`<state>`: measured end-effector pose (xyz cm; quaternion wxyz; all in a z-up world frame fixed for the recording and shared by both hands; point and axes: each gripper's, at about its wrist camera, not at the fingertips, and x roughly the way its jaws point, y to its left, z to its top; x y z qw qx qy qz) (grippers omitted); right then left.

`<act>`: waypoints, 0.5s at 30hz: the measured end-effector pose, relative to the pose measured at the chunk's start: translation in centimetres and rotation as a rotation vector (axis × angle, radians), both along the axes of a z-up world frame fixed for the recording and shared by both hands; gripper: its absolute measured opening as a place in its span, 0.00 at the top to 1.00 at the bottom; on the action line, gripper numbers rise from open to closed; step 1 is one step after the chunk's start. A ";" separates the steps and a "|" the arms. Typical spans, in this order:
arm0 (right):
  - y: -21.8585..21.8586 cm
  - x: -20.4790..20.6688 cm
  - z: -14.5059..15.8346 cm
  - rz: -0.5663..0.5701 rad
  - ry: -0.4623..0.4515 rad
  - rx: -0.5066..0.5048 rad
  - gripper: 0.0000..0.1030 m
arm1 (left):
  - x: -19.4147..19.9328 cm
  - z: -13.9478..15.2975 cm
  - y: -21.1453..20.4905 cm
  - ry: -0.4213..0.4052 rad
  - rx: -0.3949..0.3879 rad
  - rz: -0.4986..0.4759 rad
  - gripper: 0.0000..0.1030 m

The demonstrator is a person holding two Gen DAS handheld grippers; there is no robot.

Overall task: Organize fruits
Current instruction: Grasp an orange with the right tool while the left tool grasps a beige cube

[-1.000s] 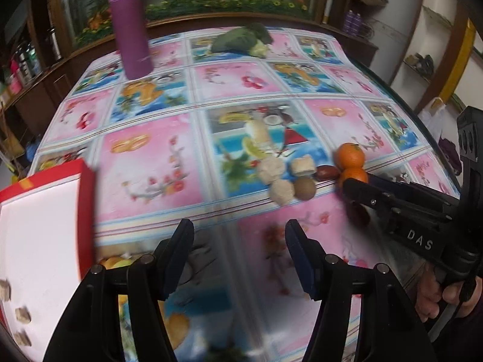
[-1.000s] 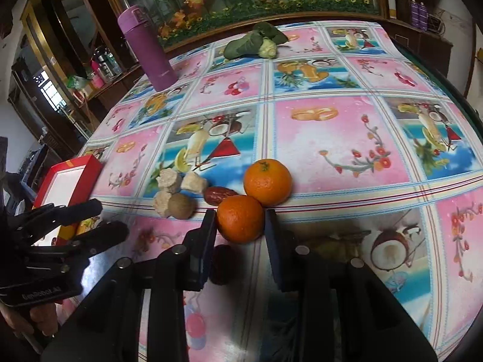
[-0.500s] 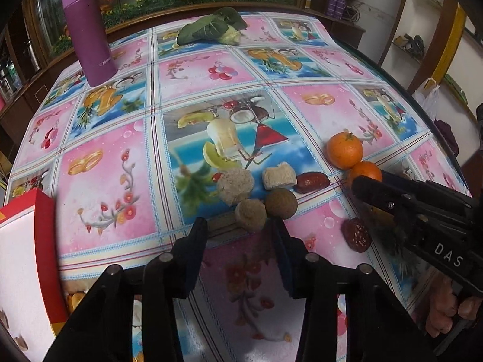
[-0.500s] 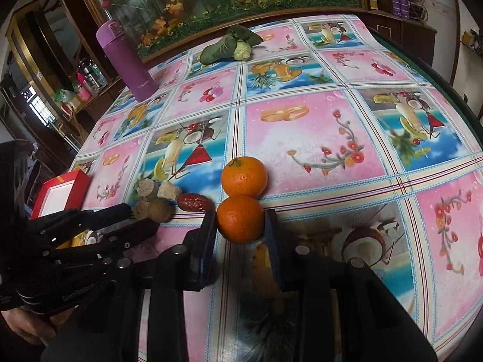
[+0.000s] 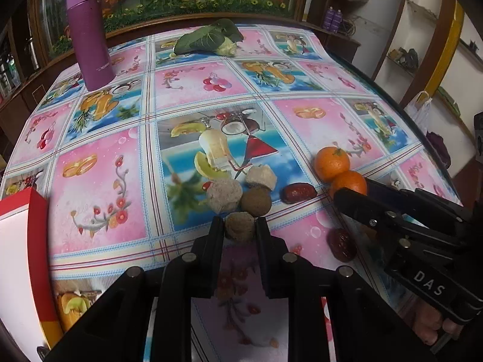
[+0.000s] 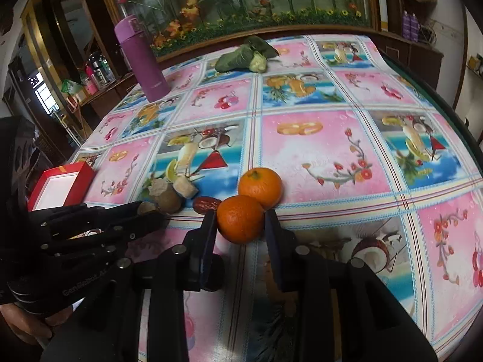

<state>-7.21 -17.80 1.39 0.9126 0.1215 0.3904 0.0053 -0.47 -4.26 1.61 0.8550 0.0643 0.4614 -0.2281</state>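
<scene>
My left gripper (image 5: 240,232) is shut on a small brown round fruit (image 5: 239,226) at the near edge of a cluster on the tablecloth. Just beyond it lie another brown ball (image 5: 256,200) and two pale lumps (image 5: 225,194). My right gripper (image 6: 240,226) is shut on an orange (image 6: 240,218), which touches a second orange (image 6: 260,187) behind it. One red date (image 5: 299,192) lies between the cluster and the oranges. Another date (image 5: 341,242) lies under the right gripper's fingers. In the right wrist view the left gripper (image 6: 149,209) reaches in from the left.
A red box with a white inside (image 5: 33,226) sits at the table's near left. A purple flask (image 5: 89,30) stands at the far left, and a green leafy vegetable (image 5: 208,37) lies at the far middle. The table edge (image 6: 465,138) curves along the right.
My left gripper moved right and forward from the red box to the cluster and closed on the brown fruit. The right gripper kept its hold on the orange and shifted slightly.
</scene>
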 end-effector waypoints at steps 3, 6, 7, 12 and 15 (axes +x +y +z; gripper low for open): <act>0.7 -0.2 0.4 0.024 -0.028 -0.014 0.67 | -0.5 0.6 0.8 -0.009 -0.017 0.013 0.80; 1.2 -0.4 0.7 0.032 -0.054 -0.034 0.67 | -1.1 1.2 1.9 -0.018 -0.031 0.033 0.80; 1.3 -0.5 0.8 0.033 -0.057 -0.025 0.67 | -1.2 1.4 2.3 -0.022 -0.033 0.039 0.80; 3.2 -0.8 1.3 0.051 -0.068 -0.028 0.67 | -2.3 3.1 5.6 -0.062 -0.054 0.091 0.80; 5.9 -0.7 2.2 0.103 -0.082 -0.023 0.67 | -3.1 4.1 7.9 -0.095 -0.060 0.130 0.80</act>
